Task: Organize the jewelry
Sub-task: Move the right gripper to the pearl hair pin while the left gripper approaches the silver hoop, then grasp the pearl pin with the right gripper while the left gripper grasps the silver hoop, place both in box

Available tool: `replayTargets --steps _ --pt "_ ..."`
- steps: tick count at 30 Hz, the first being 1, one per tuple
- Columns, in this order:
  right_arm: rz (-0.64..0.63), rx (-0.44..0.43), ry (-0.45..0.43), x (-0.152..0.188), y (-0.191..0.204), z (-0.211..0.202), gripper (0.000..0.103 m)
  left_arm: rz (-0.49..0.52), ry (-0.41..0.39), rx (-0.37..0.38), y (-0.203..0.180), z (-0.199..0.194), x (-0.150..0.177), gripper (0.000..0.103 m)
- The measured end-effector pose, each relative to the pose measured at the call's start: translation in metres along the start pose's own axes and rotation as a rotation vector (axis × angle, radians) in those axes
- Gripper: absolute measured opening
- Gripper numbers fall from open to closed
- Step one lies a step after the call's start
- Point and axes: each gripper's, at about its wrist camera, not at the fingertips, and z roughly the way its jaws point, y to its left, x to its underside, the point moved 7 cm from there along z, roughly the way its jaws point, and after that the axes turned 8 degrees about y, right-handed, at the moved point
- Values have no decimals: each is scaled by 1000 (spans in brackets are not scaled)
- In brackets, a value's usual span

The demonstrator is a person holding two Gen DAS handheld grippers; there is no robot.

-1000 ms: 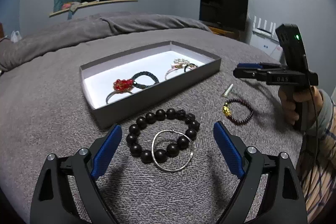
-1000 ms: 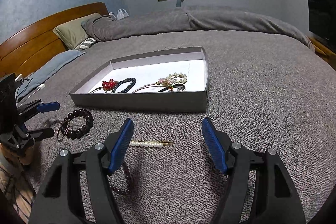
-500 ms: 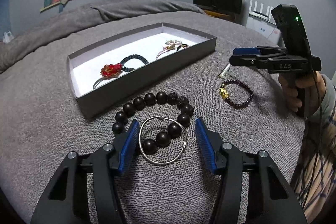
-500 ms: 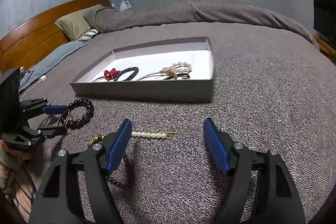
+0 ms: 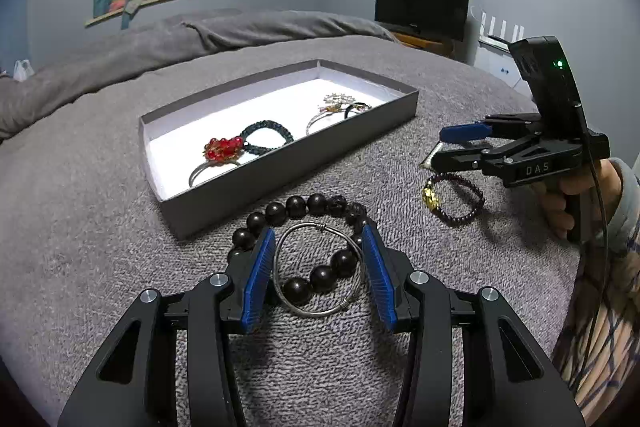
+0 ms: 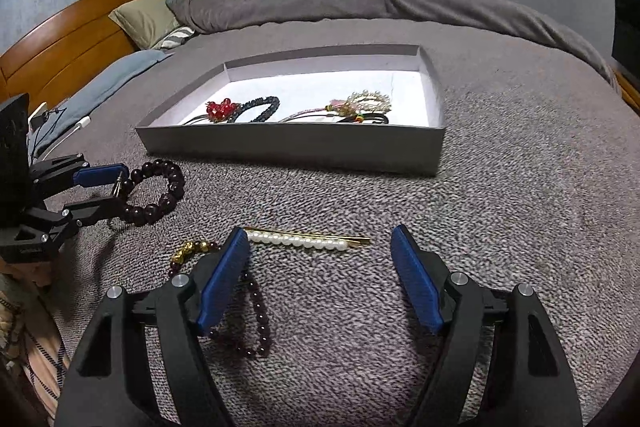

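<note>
A silver bangle (image 5: 318, 269) lies on a black bead bracelet (image 5: 304, 205) on the grey bed. My left gripper (image 5: 319, 241) has its jaws partly closed around both, pads close beside the bangle's sides; contact is unclear. It also shows in the right wrist view (image 6: 105, 190). My right gripper (image 6: 320, 241) is open and empty above a pearl hairpin (image 6: 308, 239) and a dark red bead bracelet (image 6: 244, 307) with a gold charm, also in the left wrist view (image 5: 454, 199). A grey box (image 5: 280, 171) holds several jewelry pieces.
The grey box (image 6: 292, 147) lies ahead of both grippers on the grey bedspread. A rumpled duvet and pillows (image 6: 152, 15) lie behind it, by a wooden headboard. A television (image 5: 422, 3) stands past the bed's right edge.
My left gripper has moved down and forward over the bangle and black beads, and its jaws have narrowed around them. My right gripper has crept forward over the hairpin, still open.
</note>
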Motion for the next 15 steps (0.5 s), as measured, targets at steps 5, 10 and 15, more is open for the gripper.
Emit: replayTargets --steps 5,10,15 --pt "-2 -10 15 -1 6 4 74 1 -4 -3 -1 0 -1 47" --pt "-5 -5 29 -2 9 9 74 -1 -9 -6 -1 -1 -2 47" --pt "-16 -5 35 -2 11 11 70 -1 -18 -8 0 -3 -3 47"
